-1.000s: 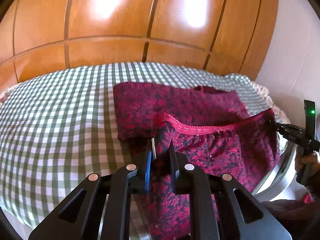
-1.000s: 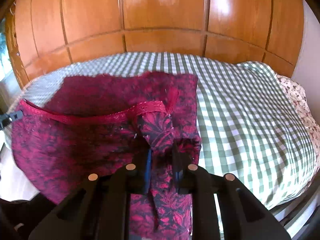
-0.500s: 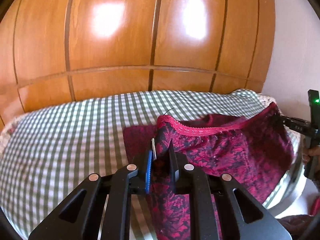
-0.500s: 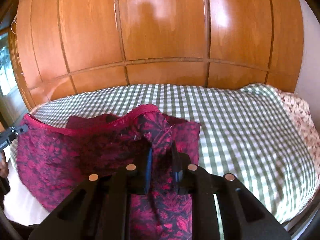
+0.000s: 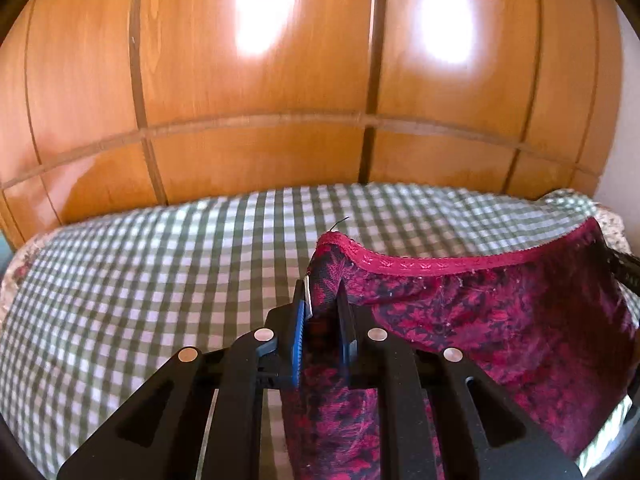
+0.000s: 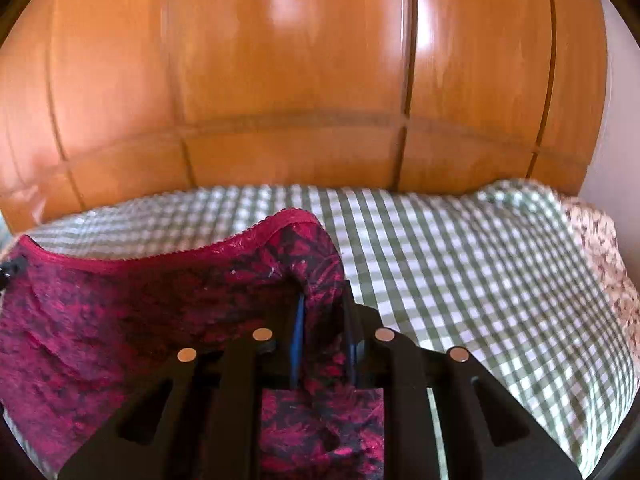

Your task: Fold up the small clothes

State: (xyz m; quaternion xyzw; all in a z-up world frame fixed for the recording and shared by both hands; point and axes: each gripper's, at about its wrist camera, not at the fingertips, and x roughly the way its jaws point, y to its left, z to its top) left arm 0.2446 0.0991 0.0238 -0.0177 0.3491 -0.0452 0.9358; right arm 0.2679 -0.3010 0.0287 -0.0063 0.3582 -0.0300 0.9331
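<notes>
- Left wrist view showed the left hand-held gripper [image 5: 322, 312], black with a blue pad on one finger, clamped tight on a bunched corner of the dark red and black floral-print fabric garment [image 5: 500, 320].
- From that pinched corner the garment's lace-edged pink-red waistband [image 5: 432, 266] ran out taut to the garment's other top corner, where the black tip of the right hand-held gripper [image 5: 624, 268] showed at the frame's edge.
- The garment hung below the waistband as a spread sheet, held up above the green and white checked bedcover [image 5: 140, 288], with loose fabric trailing down under the left gripper's fingers.
- A short dark thread stuck up from the waistband just above the pinched corner.
- In the right wrist view the right hand-held gripper [image 6: 322, 312] was likewise closed on the garment's [image 6: 140, 320] opposite top corner, fabric wadded between its fingers and hanging beneath them.
- Beyond the garment the checked bedcover [image 6: 460, 280] stretched to a glossy orange-brown wooden panelled headboard [image 6: 300, 100].
- A cream floral-print cloth [image 6: 600, 248] lay at the bedcover's far edge on the side away from the garment.
- Both views were slightly smeared.
</notes>
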